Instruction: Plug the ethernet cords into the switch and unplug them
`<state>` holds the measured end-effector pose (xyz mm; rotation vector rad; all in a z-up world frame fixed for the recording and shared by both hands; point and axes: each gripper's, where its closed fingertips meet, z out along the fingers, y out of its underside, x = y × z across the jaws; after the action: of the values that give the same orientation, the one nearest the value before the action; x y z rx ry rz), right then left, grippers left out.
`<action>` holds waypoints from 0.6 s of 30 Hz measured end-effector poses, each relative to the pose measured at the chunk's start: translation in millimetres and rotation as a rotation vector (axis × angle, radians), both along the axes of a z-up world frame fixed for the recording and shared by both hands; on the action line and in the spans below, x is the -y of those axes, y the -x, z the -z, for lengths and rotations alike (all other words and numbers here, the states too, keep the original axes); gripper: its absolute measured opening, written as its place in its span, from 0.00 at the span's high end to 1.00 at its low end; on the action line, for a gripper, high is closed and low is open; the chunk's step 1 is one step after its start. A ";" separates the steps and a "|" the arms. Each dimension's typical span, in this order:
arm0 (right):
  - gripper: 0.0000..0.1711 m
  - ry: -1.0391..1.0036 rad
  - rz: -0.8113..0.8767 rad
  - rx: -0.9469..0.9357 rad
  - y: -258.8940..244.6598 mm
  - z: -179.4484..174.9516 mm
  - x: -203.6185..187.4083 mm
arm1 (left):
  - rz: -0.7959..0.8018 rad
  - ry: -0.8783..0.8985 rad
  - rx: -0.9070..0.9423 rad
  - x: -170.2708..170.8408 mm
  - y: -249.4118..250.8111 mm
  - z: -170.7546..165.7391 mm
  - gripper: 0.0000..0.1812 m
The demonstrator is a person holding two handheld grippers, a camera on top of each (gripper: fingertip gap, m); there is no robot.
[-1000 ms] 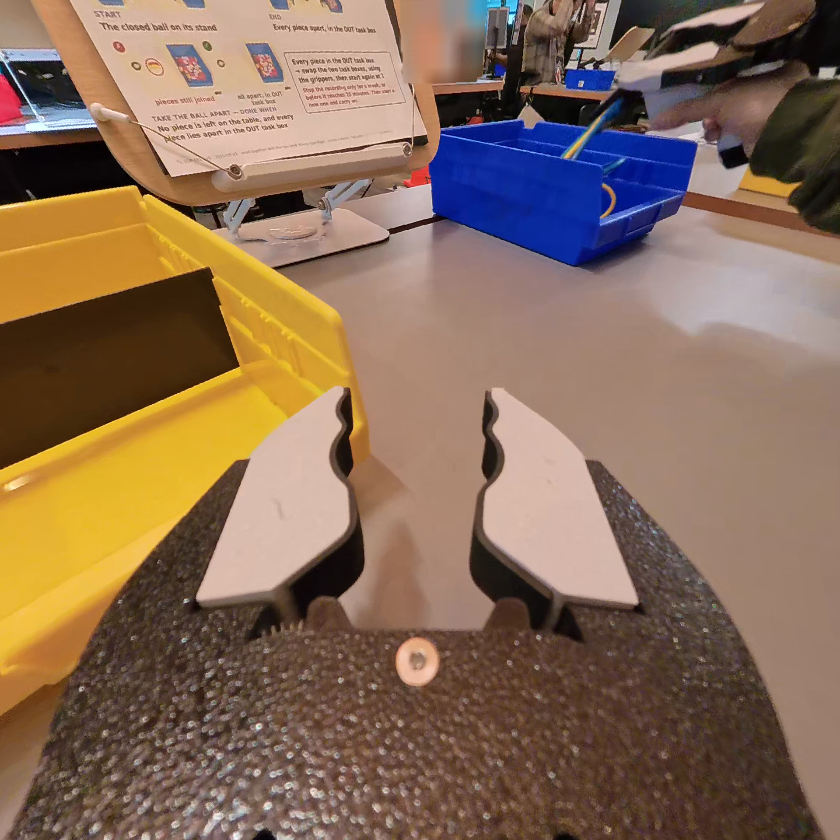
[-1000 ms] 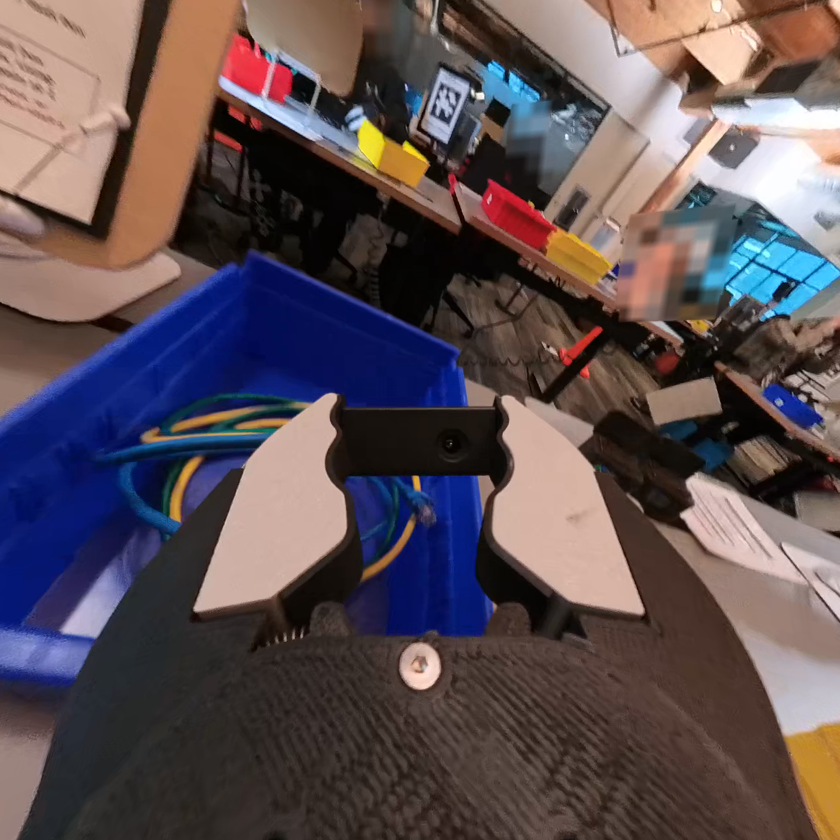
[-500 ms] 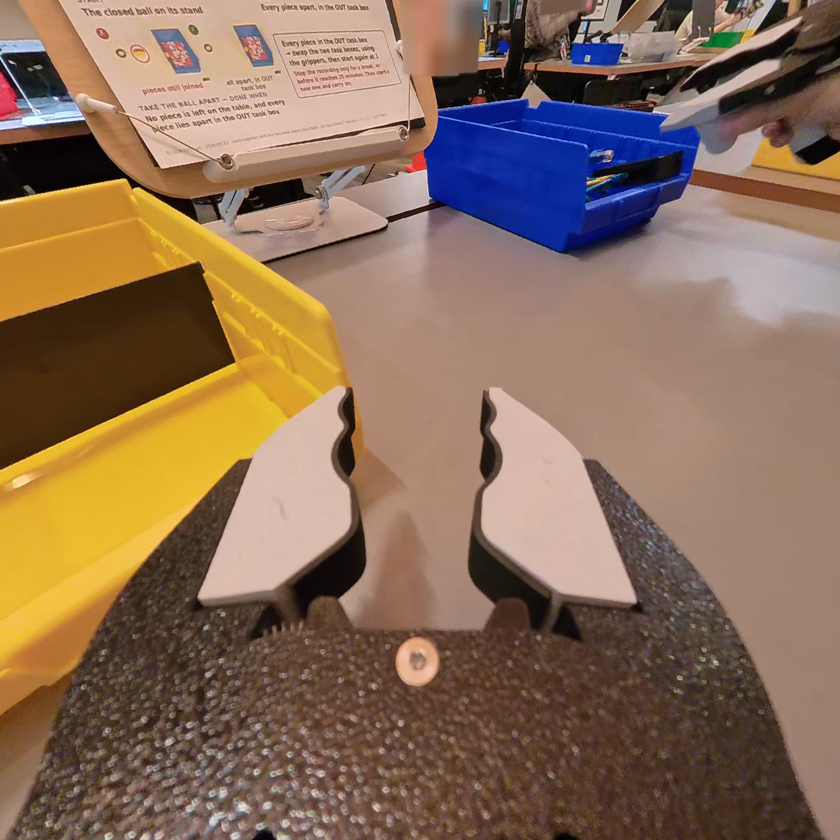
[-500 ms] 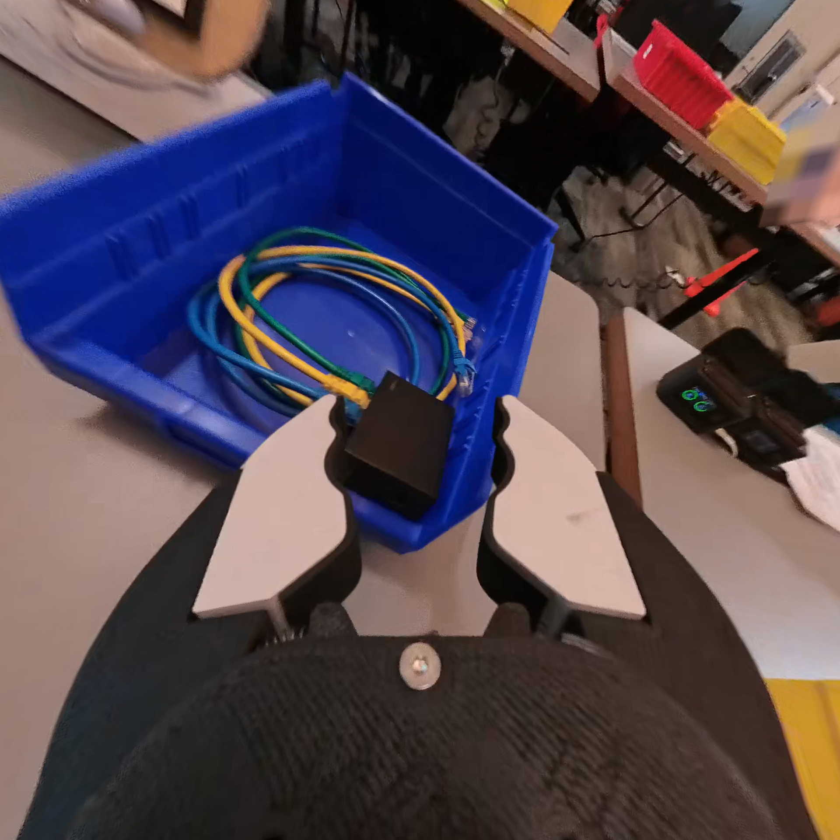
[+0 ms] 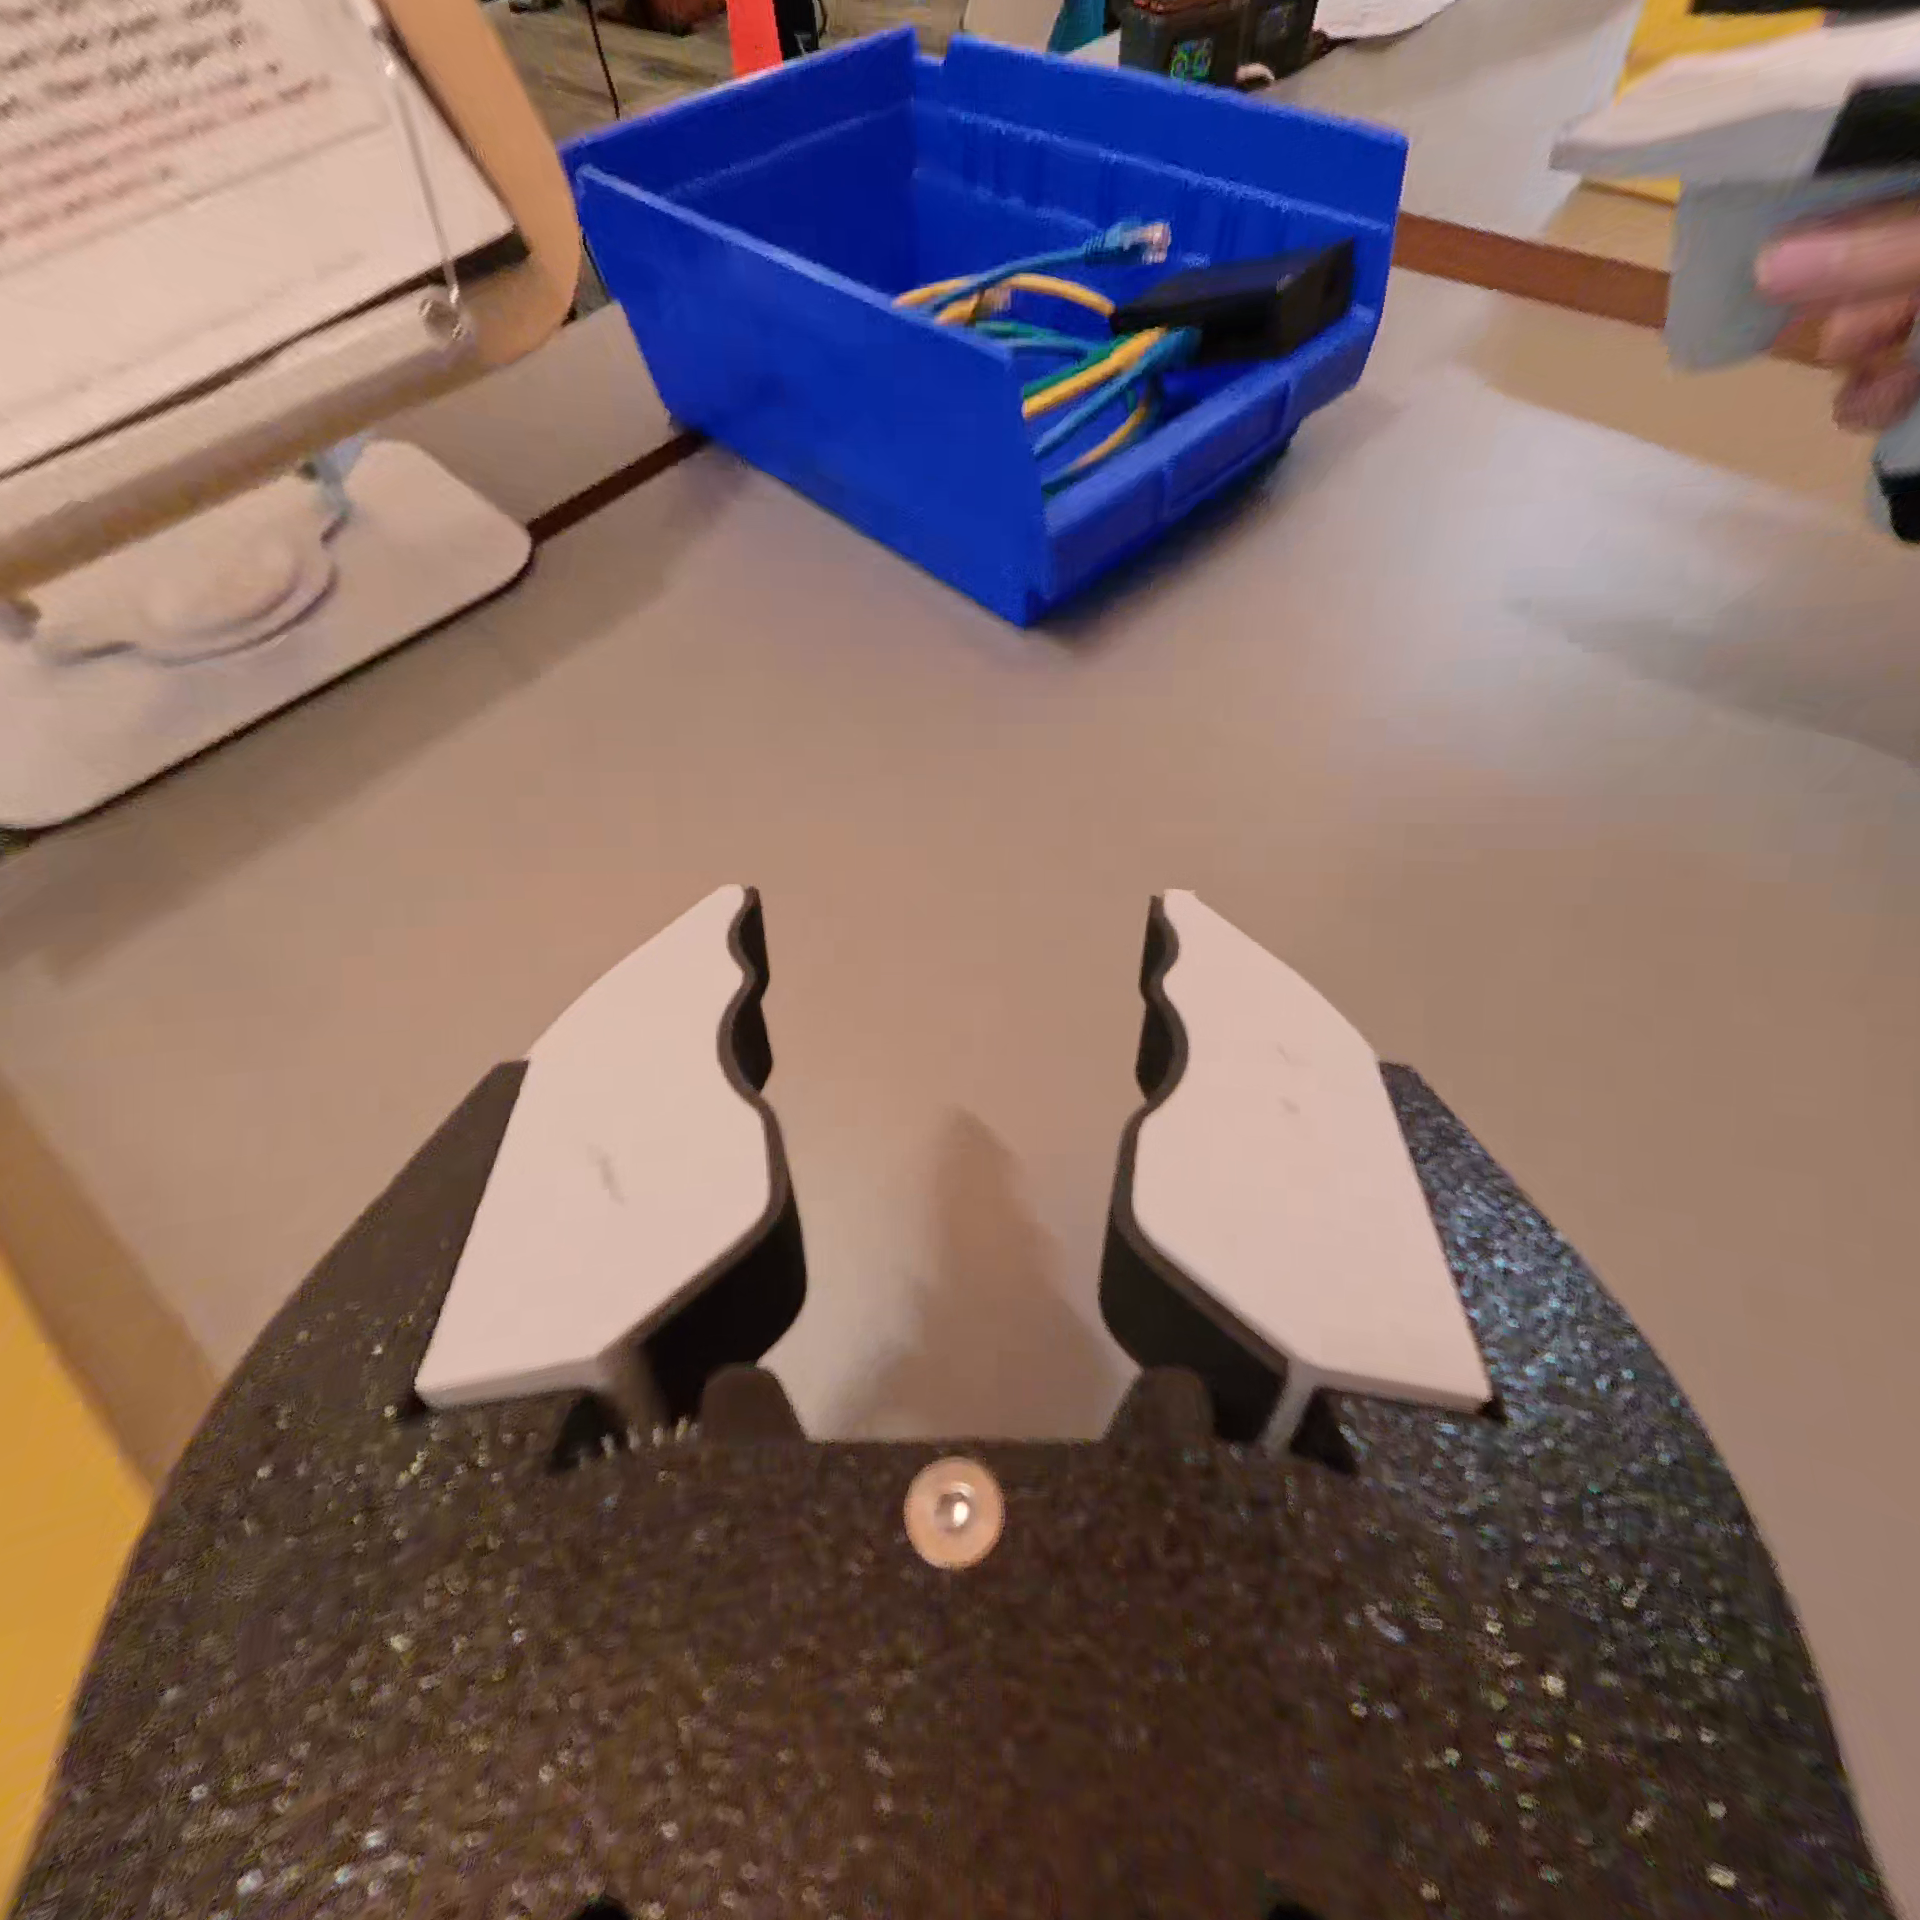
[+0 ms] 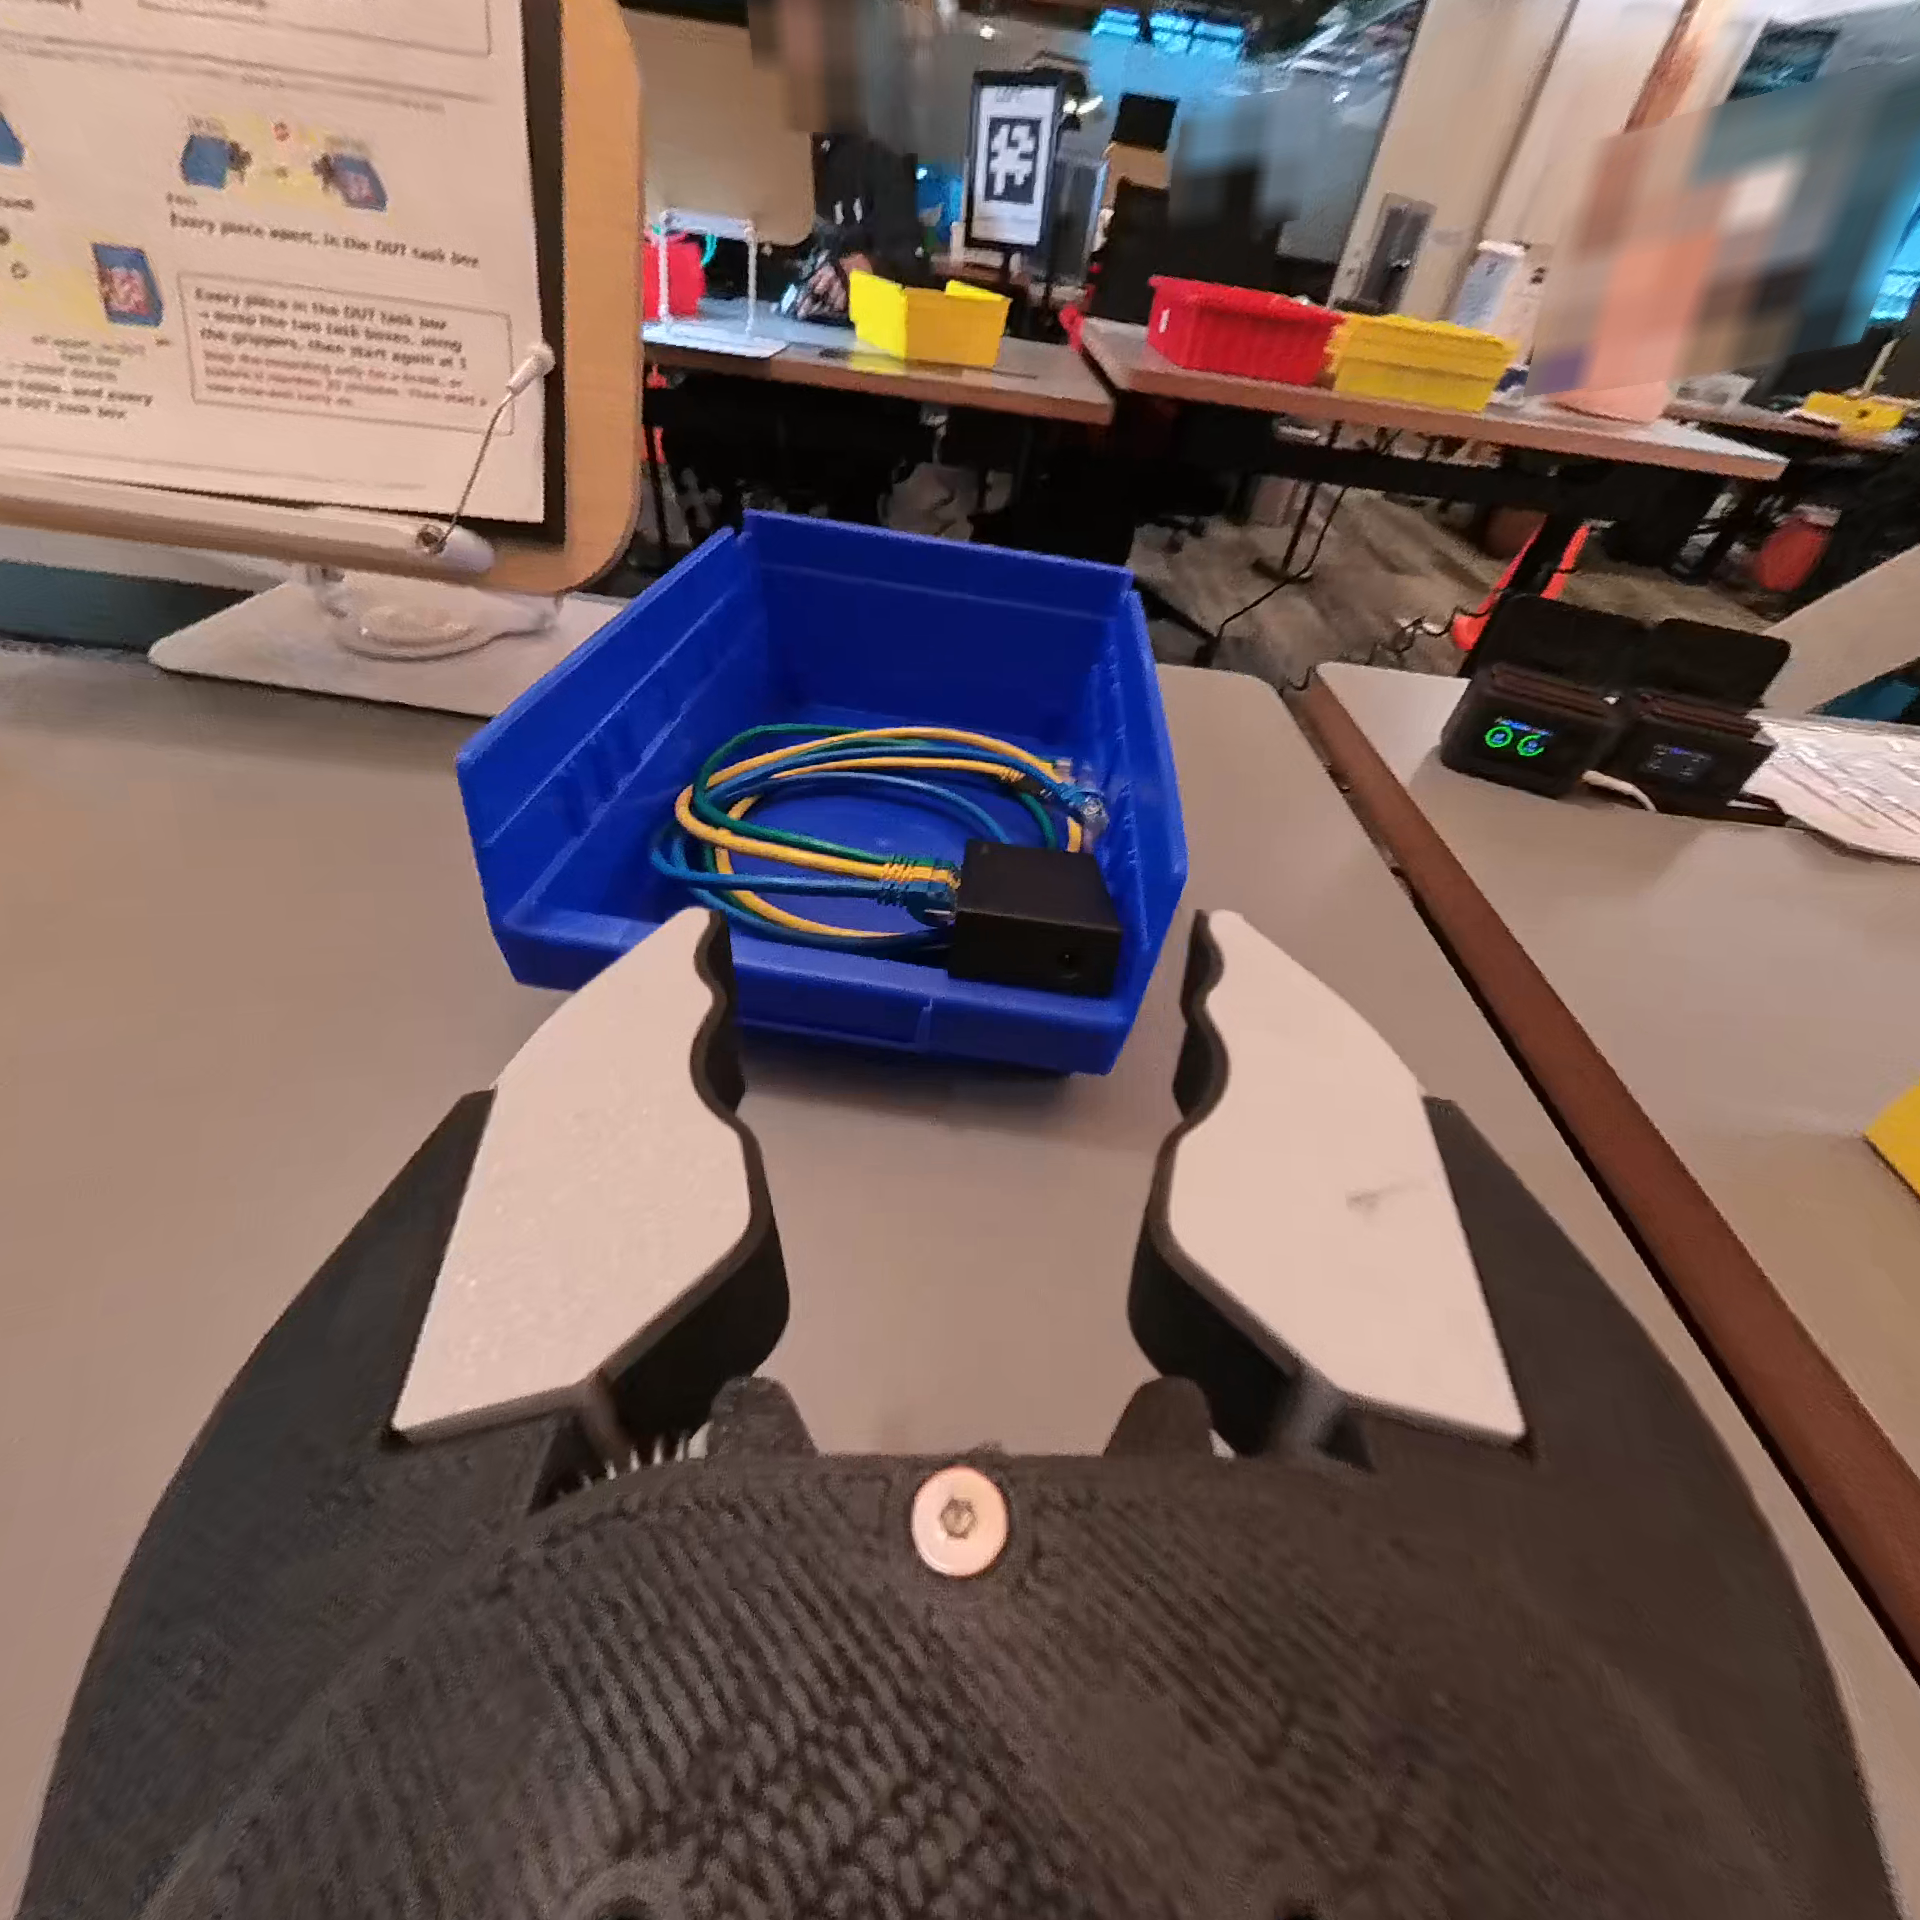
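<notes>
A blue bin (image 6: 582, 821) stands on the grey table; it also shows in the left wrist view (image 5: 821, 353). Inside lie coiled blue, yellow and green ethernet cords (image 6: 821, 821) and a black switch (image 6: 1034, 920) at the bin's front right corner. The cords (image 5: 1081, 384) and the switch (image 5: 1242, 296) show in the left wrist view too. My right gripper (image 6: 951, 935) is open and empty, just short of the bin's front wall. My left gripper (image 5: 951, 904) is open and empty over bare table, well short of the bin. The right gripper (image 5: 1745, 156) shows blurred at the far right of the left wrist view.
An instruction sheet on a wooden stand (image 5: 208, 239) rises left of the bin, also in the right wrist view (image 6: 312, 260). A yellow bin edge (image 5: 42, 1558) is at my lower left. A second table (image 6: 1714, 935) with black devices (image 6: 1558, 727) lies to the right, across a seam.
The right gripper let go of the switch, which now lies in the blue bin, and drew back from the bin. The left gripper swung right, away from the yellow bin, towards the blue bin.
</notes>
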<state>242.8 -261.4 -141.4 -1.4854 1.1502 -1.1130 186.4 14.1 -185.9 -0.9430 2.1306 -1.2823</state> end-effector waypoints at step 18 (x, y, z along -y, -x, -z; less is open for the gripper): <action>0.52 -0.115 0.009 -0.024 0.1 2.3 16.4 | -0.297 -0.071 -0.102 134.5 -187.1 30.6 0.80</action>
<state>242.7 -277.8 -143.7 -1.4095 1.2184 -1.0207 373.5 -120.4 -216.5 -1.2630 2.0019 -1.0246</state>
